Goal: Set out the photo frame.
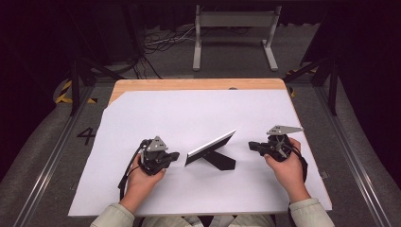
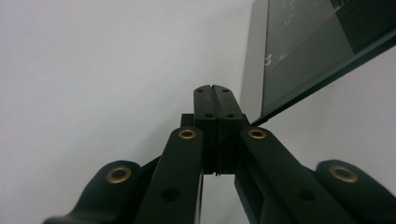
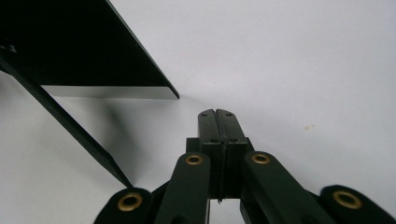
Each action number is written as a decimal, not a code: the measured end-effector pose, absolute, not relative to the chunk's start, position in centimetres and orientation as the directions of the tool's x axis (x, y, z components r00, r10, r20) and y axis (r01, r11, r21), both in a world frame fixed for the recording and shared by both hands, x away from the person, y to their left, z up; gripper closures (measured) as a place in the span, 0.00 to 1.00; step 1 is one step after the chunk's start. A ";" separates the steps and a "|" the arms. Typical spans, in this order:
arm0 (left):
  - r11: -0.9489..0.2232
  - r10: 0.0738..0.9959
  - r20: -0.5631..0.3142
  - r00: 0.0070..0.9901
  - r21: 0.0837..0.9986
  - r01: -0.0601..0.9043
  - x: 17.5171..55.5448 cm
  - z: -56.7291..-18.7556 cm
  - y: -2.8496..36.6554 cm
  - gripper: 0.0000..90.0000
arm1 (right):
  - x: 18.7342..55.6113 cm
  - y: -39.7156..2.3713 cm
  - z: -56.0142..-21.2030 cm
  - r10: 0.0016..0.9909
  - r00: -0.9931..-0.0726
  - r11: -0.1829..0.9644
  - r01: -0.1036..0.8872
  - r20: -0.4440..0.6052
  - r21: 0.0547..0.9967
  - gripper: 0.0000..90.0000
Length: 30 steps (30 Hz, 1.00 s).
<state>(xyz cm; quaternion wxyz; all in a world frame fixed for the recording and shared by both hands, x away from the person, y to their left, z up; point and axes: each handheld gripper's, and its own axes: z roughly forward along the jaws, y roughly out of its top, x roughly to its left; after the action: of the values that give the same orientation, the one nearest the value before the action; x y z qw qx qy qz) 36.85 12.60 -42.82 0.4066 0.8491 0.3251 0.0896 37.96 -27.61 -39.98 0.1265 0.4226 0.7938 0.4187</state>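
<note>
A propped picture frame (image 1: 210, 147) stood mid-tabletop (image 1: 189, 84). The left gripper (image 1: 174, 155) waited just left of it, jaws pressed together. The right gripper (image 1: 252, 145) sat right of it, jaws likewise closed, empty.

Frame (image 1: 210, 147) glass faces away in the high view; its content cannot be read. In the left gripper view the frame is cut off by the top and right edges, and the faint marks on its dark glass are too small to read. In the right gripper view the stand (image 3: 84, 51) runs off the top and left edges. Forearms are cut off at the bottom of the high view. The worktop (image 1: 198, 84) is mostly hidden under the white sheet (image 1: 189, 113).
</note>
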 end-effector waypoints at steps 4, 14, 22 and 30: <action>-0.470 0.617 -0.119 0.778 0.737 0.486 37.1 -43.1 12.3 1.00 | 37.7 -28.1 -39.8 0.783 -0.602 0.279 0.567 0.158 0.775 1.00; -0.517 0.591 -0.120 0.798 0.703 0.488 37.7 -44.3 10.4 1.00 | 37.3 -29.4 -39.5 0.794 -0.582 0.249 0.577 0.178 0.778 1.00; -0.534 0.581 -0.120 0.805 0.691 0.488 37.8 -44.6 10.1 1.00 | 37.2 -29.9 -39.5 0.793 -0.578 0.237 0.581 0.190 0.779 1.00; -0.535 0.575 -0.126 0.809 0.690 0.488 37.7 -44.6 10.1 1.00 | 37.2 -30.0 -39.4 0.793 -0.578 0.230 0.578 0.194 0.783 1.00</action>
<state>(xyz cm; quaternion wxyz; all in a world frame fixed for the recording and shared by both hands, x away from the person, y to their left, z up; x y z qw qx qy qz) 37.65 10.06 -44.62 0.3745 0.8742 0.3038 0.0580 37.18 -30.04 -39.37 0.1235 0.4427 0.7745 0.4347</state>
